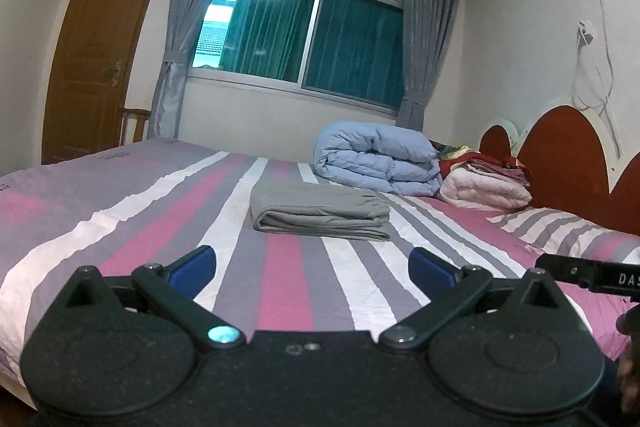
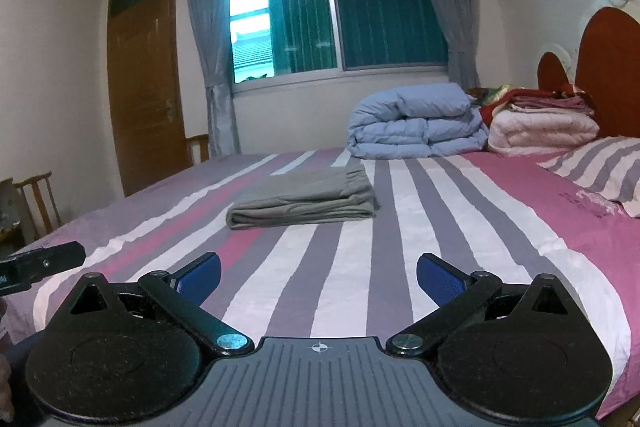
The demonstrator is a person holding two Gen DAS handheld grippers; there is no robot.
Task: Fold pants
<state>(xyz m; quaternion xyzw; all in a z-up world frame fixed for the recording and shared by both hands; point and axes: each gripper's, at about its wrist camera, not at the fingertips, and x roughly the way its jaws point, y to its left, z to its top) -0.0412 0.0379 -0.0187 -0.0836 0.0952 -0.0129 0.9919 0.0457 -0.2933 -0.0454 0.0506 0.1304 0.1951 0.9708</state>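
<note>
Grey pants (image 1: 318, 211) lie folded into a flat rectangular stack in the middle of the striped bed (image 1: 152, 211); in the right wrist view the same pants (image 2: 304, 201) sit left of centre. My left gripper (image 1: 313, 269) hovers open near the bed's front edge, well short of the pants, with nothing between its blue pads. My right gripper (image 2: 319, 277) is also open and empty, held back from the pants. The tip of the right gripper shows at the right edge of the left wrist view, and the left gripper's tip at the left edge of the right wrist view.
A folded light-blue duvet (image 1: 378, 158) and a pink-and-red blanket pile (image 1: 486, 181) lie at the bed's far side by the red headboard (image 1: 568, 155). A striped pillow (image 1: 560, 229) lies right. Wooden chairs (image 2: 38, 203) stand left near the door (image 2: 146, 83).
</note>
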